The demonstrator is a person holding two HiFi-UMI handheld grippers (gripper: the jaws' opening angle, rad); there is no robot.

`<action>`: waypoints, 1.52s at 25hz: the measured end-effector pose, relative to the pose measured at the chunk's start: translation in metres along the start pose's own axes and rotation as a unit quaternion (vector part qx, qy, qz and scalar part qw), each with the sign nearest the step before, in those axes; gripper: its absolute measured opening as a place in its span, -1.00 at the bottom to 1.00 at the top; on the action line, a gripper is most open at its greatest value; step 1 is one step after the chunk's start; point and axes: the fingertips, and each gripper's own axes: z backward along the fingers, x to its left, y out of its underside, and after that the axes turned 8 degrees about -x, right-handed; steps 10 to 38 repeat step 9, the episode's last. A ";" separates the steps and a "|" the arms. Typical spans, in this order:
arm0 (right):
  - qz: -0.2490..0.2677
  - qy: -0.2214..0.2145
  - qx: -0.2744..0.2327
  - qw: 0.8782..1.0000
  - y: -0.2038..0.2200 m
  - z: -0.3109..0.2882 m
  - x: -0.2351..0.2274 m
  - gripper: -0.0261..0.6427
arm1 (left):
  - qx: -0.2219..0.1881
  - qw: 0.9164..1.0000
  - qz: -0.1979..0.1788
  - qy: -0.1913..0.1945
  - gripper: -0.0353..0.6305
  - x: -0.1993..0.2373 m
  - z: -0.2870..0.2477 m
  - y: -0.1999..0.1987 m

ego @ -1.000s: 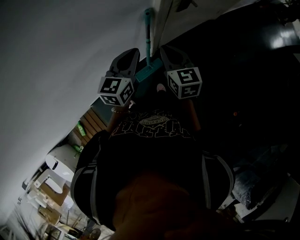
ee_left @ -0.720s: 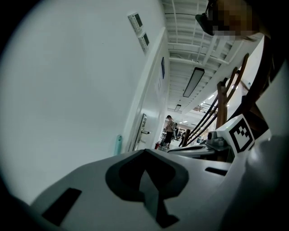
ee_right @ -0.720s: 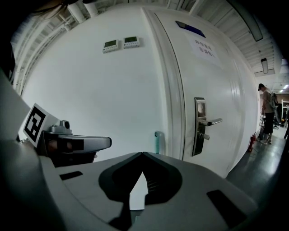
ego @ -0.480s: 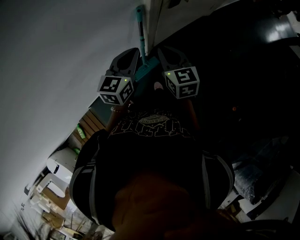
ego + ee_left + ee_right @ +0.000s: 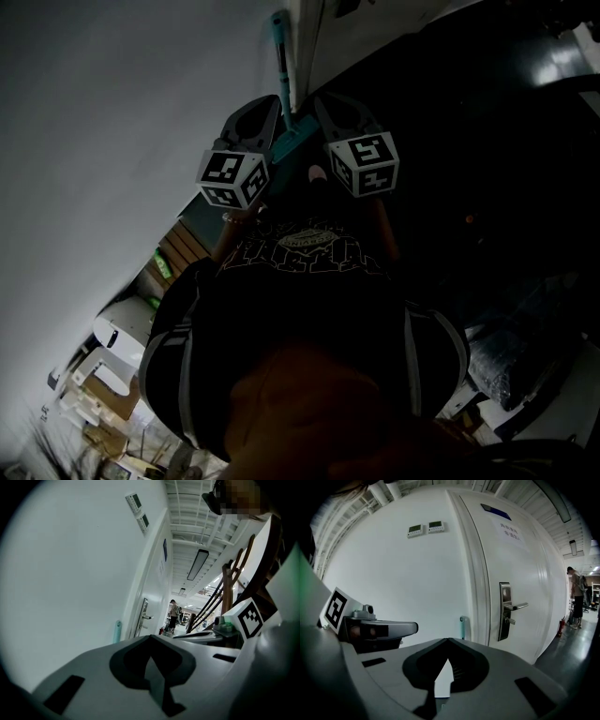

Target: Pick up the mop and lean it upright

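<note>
Nearest in head view: wearer's black T-shirt [image 5: 305, 281] w/ a printed chest graphic. Just beyond it both grippers are held side by side, marker cubes [image 5: 232, 178] toward the body. L gripper [image 5: 268, 101]: jaws fully together, tips meeting, nothing gripped. R gripper [image 5: 323, 97]: same, jaws pressed together & empty. Neither touches the mop.

Mop [image 5: 282, 66] is in front of the grippers, betw. them in head view: teal head low near the floor, teal handle rising against the white wall [image 5: 393, 583], just left of the door frame. In both gripper views only the handle's top end shows above the jaw tips, upright, w/ its lower part hidden behind the jaws.

Beyond: white door [image 5: 520, 573] w/ metal lever handle [image 5: 509, 609], 2 small wall panels [image 5: 424, 528] high on the wall. Farthest, a person [image 5: 576, 597] stands down the corridor
</note>
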 end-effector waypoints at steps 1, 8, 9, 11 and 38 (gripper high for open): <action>0.000 0.000 0.000 1.000 0.000 0.000 0.000 -0.87 | 0.000 1.000 0.000 -0.001 -0.76 0.000 0.001 0.000; 0.001 0.001 0.000 1.000 -0.001 0.000 0.000 -0.87 | -0.001 1.000 0.002 -0.003 -0.76 0.002 0.003 -0.001; 0.001 0.002 0.000 1.000 -0.001 0.000 0.000 -0.87 | -0.002 1.000 0.002 -0.003 -0.76 0.002 0.003 -0.001; 0.001 0.002 0.000 1.000 -0.001 0.000 0.000 -0.87 | -0.002 1.000 0.002 -0.003 -0.76 0.002 0.003 -0.001; 0.001 0.002 0.000 1.000 -0.001 0.000 0.000 -0.87 | -0.002 1.000 0.002 -0.003 -0.76 0.002 0.003 -0.001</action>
